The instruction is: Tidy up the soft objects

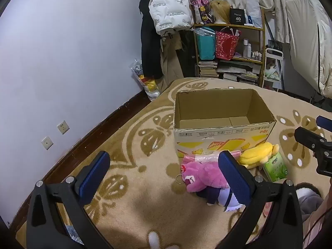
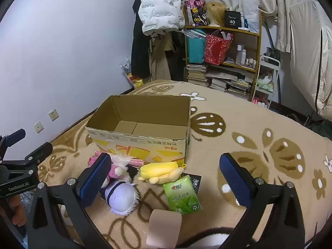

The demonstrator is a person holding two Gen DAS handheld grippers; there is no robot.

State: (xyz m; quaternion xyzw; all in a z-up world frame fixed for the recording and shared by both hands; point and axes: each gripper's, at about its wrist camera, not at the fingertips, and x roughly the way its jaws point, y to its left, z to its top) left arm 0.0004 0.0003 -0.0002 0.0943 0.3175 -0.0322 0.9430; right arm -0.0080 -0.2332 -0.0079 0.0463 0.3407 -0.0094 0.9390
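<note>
- An open brown cardboard box with yellow print on its side [image 1: 224, 122] [image 2: 143, 128] stands on a beige carpet with a brown floral pattern [image 1: 132, 191] [image 2: 259, 128], its flaps gone or folded away; only the bare bottom shows inside.
- Just in front of the near wall of the box lies a small heap of soft things.
- A pink plush toy with a metal key ring [image 1: 199, 176] [image 2: 116, 169] lies at the left of the heap, touching a pale-haired plush doll in dark clothes [image 1: 220, 197] [image 2: 122, 197] that lies nearer to the camera.
- A pink plastic-wrapped packet [image 1: 197, 158] [image 2: 134, 162] lies between the pink toy and the box wall.
- A yellow banana-shaped plush toy [image 1: 257, 152] [image 2: 159, 171] lies to the right of the pink one, close to the box.
- A green soft pack of tissues [image 1: 275, 167] [image 2: 181, 196] lies just right of and nearer than the yellow toy; in the right wrist view it rests partly on a flat black packet [image 2: 194, 181].
- A flat pale pink pad [image 2: 164, 228] lies nearest of all, apart from the tissue pack.
- The left gripper [image 1: 164, 176] [image 2: 27, 143] hangs above the carpet left of the heap, its blue-padded fingers spread wide and holding nothing.
- The right gripper [image 2: 166, 178] [image 1: 311, 130] hangs over the right side of the heap, likewise spread wide with nothing between its pads.
- At the far side, a wooden shelf with bags, books and bottles [image 1: 230, 47] [image 2: 224, 49] stands against a pale wall [image 1: 68, 51] [image 2: 68, 47], beside a hanging white puffer jacket [image 1: 170, 6] [image 2: 159, 6].
</note>
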